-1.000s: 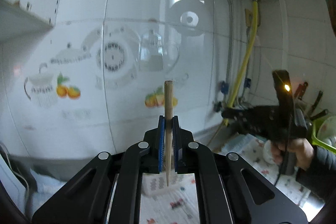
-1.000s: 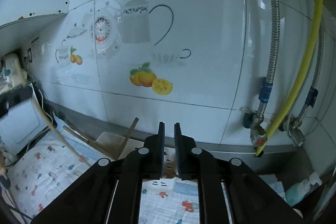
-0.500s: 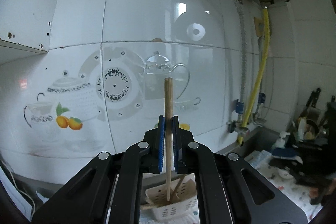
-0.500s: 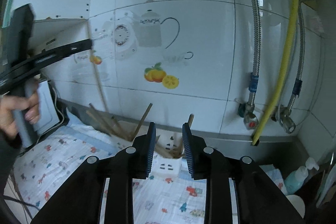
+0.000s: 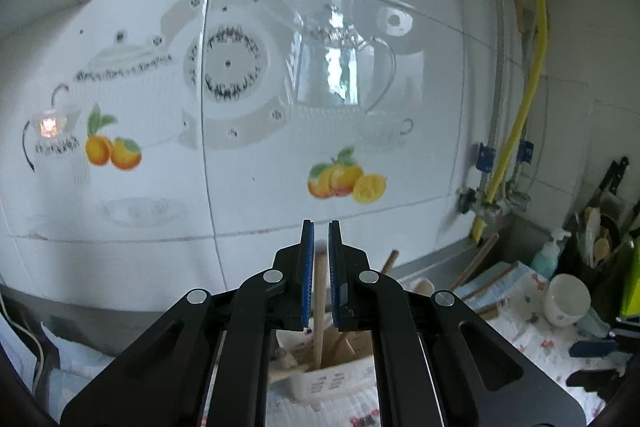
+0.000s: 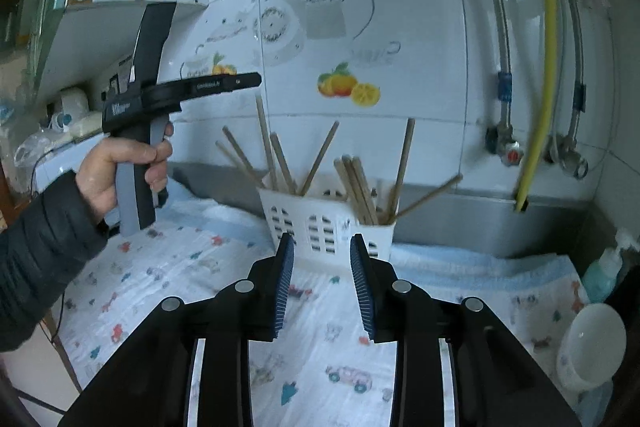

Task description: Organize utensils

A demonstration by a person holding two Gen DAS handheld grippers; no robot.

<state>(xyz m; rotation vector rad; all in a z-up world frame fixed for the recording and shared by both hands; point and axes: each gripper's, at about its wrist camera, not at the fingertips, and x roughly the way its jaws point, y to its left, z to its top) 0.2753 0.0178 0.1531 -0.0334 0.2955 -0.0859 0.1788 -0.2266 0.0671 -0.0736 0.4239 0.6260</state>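
A white slotted holder (image 6: 320,223) stands on the patterned cloth against the tiled wall, with several wooden chopsticks (image 6: 360,187) leaning in it. My left gripper (image 6: 256,81), held by a hand (image 6: 120,163), hovers above the holder's left side. In the left wrist view the left gripper (image 5: 321,227) is shut on one upright chopstick (image 5: 320,307). Its top sits just below the jaw tips and its lower end reaches into the holder (image 5: 332,383). My right gripper (image 6: 322,243) faces the holder from the front. Its jaws are opening, with nothing between them.
A white bowl (image 6: 592,343) and a teal soap bottle (image 6: 604,271) sit at the right. A yellow hose (image 6: 540,67) and metal pipes with valves run down the wall. Knives and spoons (image 5: 600,227) stand at the far right. The cloth (image 6: 200,287) covers the counter.
The left gripper has come down over the holder, and the chopstick's top, which stood well above the jaws, now lies between them. The right jaws have widened and the right view has dropped toward the holder.
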